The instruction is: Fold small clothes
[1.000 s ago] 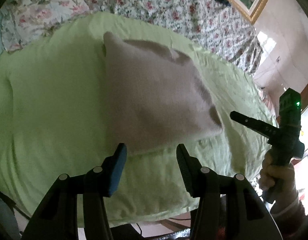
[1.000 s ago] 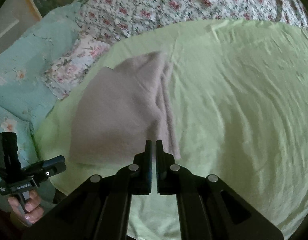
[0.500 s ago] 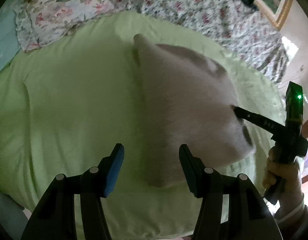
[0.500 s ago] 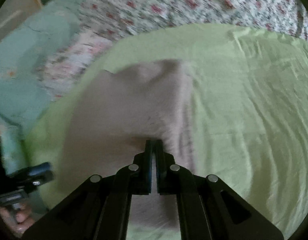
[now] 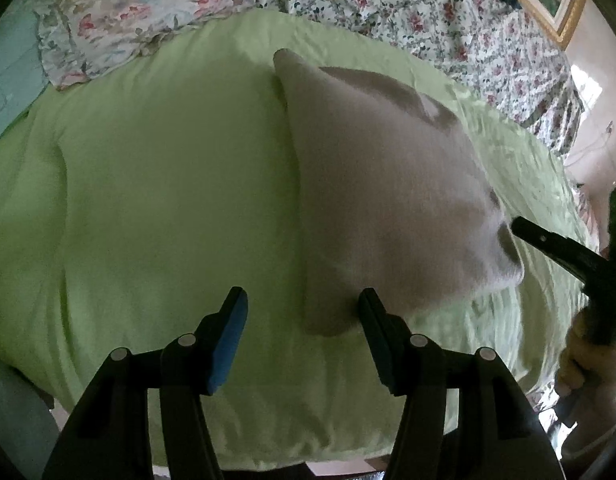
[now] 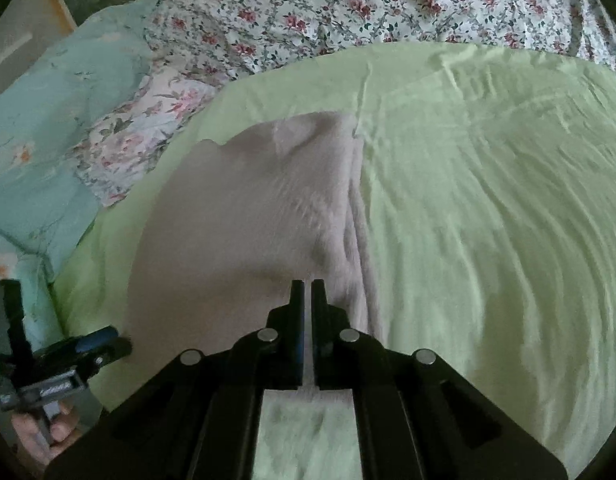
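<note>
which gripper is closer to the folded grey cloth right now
Right. The right gripper is over the grey cloth, jaws nearly shut; the left gripper is open, at its near corner.

I'm working in a home bedroom. A bed (image 5: 155, 184) with a light green sheet fills both views. A floral quilt (image 6: 348, 4) with red flowers lies bunched along the bed's far edge, a floral pillow (image 5: 119, 16) sits at its far left corner beside teal bedding (image 6: 55, 128), and a gold-framed picture (image 5: 560, 8) hangs on the wall behind.
</note>
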`<state>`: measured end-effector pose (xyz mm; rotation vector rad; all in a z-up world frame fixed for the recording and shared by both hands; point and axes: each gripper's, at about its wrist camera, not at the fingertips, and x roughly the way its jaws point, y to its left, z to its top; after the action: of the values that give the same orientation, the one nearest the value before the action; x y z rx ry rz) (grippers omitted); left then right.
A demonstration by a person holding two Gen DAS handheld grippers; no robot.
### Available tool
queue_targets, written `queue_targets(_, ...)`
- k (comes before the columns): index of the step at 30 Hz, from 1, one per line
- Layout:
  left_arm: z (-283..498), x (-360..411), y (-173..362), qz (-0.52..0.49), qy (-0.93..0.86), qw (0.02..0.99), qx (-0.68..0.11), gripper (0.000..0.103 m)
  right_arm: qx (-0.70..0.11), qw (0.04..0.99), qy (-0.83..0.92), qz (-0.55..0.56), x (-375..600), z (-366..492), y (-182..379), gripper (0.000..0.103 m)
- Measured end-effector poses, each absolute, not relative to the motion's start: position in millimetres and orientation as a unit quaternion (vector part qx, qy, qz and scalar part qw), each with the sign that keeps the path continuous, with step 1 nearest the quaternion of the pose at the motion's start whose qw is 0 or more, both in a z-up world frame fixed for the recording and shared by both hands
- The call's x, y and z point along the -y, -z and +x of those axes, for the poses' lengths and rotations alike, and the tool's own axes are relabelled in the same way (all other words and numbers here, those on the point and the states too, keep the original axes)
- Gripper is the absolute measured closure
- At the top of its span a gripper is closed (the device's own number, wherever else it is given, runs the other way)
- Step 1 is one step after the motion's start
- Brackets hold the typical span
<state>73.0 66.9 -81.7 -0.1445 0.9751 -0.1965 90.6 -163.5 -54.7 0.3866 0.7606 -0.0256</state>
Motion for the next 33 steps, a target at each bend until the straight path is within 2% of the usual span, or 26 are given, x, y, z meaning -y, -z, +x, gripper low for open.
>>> queue_targets(3, 63.8, -66.1, 81.9, -0.057, 0.093, 0.877, -0.468, 0.04, -0.373, 0.91, 0.004, 0.183, 152.3, 69.5, 54.3, 0.099)
queue_targets(8, 48.2, -62.5, 78.8, -0.033, 0.085, 0.882, -0.462, 0.024, -0.384, 0.908, 0.006, 0.164, 140.2, 40.8, 57.6, 0.099)
queue_targets(14, 34.0, -57.0, 79.9, -0.015, 0.086, 0.881, -0.466, 0.018, -0.402, 0.903, 0.018, 0.152, 130.0, 13.6, 65.6, 0.097)
queue_targets(15, 30.8, -56.2, 81.0, -0.016, 0.09, 0.879, -0.468, 0.018, -0.406, 0.901, 0.017, 0.151, 127.8, 9.7, 67.5, 0.088)
queue_targets(16, 27.8, -55.3, 82.3, -0.015, 0.093, 0.877, -0.471, 0.018, -0.408, 0.9, 0.017, 0.15, 125.7, 7.1, 68.9, 0.067)
queue_targets(18, 23.4, -55.6, 84.2, -0.011, 0.093, 0.877, -0.47, 0.018, -0.406, 0.902, 0.015, 0.147, 122.7, 0.6, 70.7, 0.037)
queue_targets(23, 8.4, -53.9, 86.9, 0.008, 0.1, 0.879, -0.466, 0.017, -0.408, 0.905, 0.015, 0.123, 113.7, -8.4, 72.2, 0.035)
queue_targets(28, -0.1, -56.4, 88.4, 0.024, 0.1, 0.879, -0.466, 0.016, -0.416, 0.9, 0.004, 0.127, 110.3, -11.8, 78.8, 0.022)
queue_targets(33, 2.9, -57.3, 81.6, 0.038, 0.089, 0.886, -0.454, 0.016, -0.419, 0.898, -0.008, 0.135, 108.9, -9.6, 81.8, 0.018)
